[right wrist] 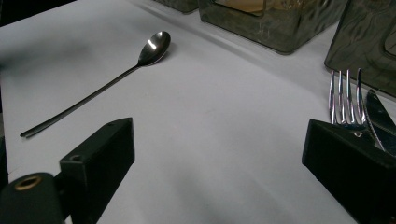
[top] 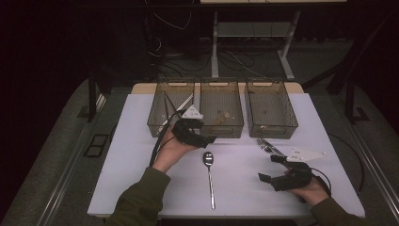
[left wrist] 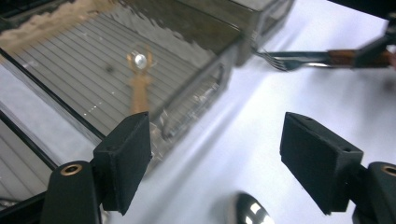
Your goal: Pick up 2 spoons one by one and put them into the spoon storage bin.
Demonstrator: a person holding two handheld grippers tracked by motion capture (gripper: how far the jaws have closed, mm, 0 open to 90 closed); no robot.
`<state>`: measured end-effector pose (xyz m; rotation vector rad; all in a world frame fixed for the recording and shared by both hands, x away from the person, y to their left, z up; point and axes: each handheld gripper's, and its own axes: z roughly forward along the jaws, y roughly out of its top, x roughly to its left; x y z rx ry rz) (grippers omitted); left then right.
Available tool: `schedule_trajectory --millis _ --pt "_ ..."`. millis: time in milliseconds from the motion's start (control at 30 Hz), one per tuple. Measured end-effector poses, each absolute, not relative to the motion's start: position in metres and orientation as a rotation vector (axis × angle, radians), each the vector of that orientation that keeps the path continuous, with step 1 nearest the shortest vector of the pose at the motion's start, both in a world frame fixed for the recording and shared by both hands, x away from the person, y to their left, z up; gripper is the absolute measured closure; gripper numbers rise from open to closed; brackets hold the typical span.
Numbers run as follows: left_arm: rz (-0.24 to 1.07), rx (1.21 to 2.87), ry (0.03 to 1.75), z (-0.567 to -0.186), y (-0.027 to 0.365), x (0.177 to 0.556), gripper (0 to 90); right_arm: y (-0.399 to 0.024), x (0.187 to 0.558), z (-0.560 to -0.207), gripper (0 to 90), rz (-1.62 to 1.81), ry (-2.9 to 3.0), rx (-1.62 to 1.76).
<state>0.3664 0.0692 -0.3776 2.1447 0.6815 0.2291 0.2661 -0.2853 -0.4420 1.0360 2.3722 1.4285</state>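
While your left gripper point(top: 200, 136) hovers with jaws spread and empty, the long polished steel spoon point(top: 209, 175) lies just below it on the white table point(top: 244, 188), handle pointing toward you.

A shiny silver spoon point(top: 209, 175) lies on a plain white table point(top: 141, 160). The three bins point(top: 221, 113) are smoky translucent grey with ribbed floors. Both grippers point(top: 195, 134) are matte black; the sleeves point(top: 139, 200) are olive green.
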Motion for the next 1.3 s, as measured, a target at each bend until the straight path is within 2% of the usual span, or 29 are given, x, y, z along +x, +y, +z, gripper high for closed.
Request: schedule_trajectory --millis 133,233,533,667,833,1000,1300 --pt "0.204 2.123 0.668 -0.382 0.074 0.348 26.5 -0.286 0.266 -0.442 9.5 1.430 2.369 1.037" --pt "0.220 2.126 0.651 -0.388 0.078 0.336 32.2 -0.286 0.266 -0.441 9.5 1.428 2.369 1.035" --pt "0.190 2.150 0.594 -0.405 0.083 0.300 63.9 -0.286 0.265 -0.441 9.5 1.428 2.367 1.036" --pt "0.122 2.151 0.569 -0.412 0.082 0.288 76.7 -0.286 0.265 -0.441 9.5 1.427 2.367 1.036" --pt "0.062 2.182 0.533 -0.420 0.077 0.275 88.0 -0.286 0.265 -0.441 9.5 1.427 2.368 1.036" --pt "0.002 2.217 0.497 -0.429 0.068 0.265 89.3 -0.286 0.265 -0.442 9.5 1.425 2.367 1.038" --pt "-0.025 2.317 0.422 -0.441 0.053 0.253 89.4 -0.286 0.266 -0.442 9.5 1.423 2.367 1.037"
